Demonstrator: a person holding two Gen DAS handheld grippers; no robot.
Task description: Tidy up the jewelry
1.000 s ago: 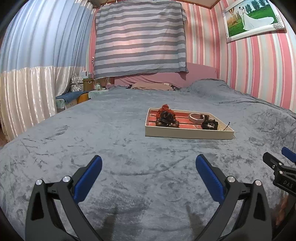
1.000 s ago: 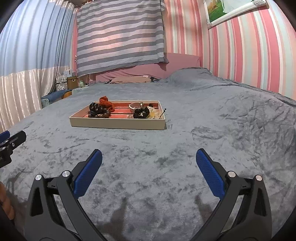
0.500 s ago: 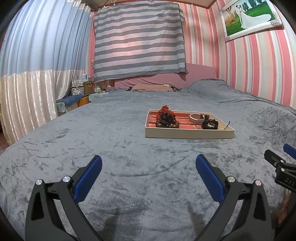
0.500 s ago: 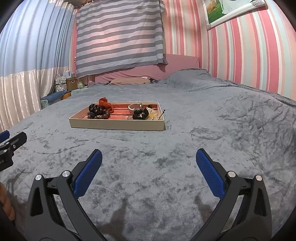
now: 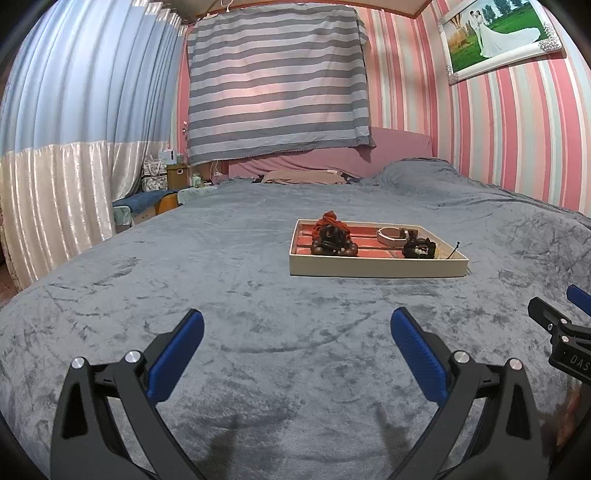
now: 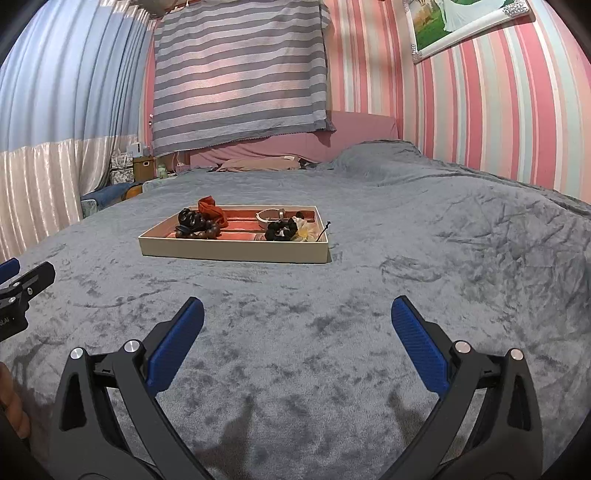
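A shallow beige tray (image 5: 376, 267) with a red lining sits on the grey bed cover, ahead of both grippers; it also shows in the right wrist view (image 6: 236, 252). In it lie a brown bead bracelet (image 5: 334, 250), an orange-red scrunchie (image 5: 328, 221), a pale bangle (image 5: 392, 235), a black scrunchie (image 5: 419, 248) and a thin black hairpin (image 5: 453, 251). My left gripper (image 5: 296, 328) is open and empty, low over the cover well short of the tray. My right gripper (image 6: 297, 317) is open and empty too, beside it on the right.
The grey plush bed cover (image 5: 221, 295) spreads all around. A pink headboard and pillow (image 5: 306, 177) are at the far end. Curtains and a bedside stand (image 5: 162, 192) are on the left. A striped wall with a framed photo (image 5: 495, 33) is on the right.
Both views have tilted down slightly and the tray sits a little nearer. Both grippers stay open.
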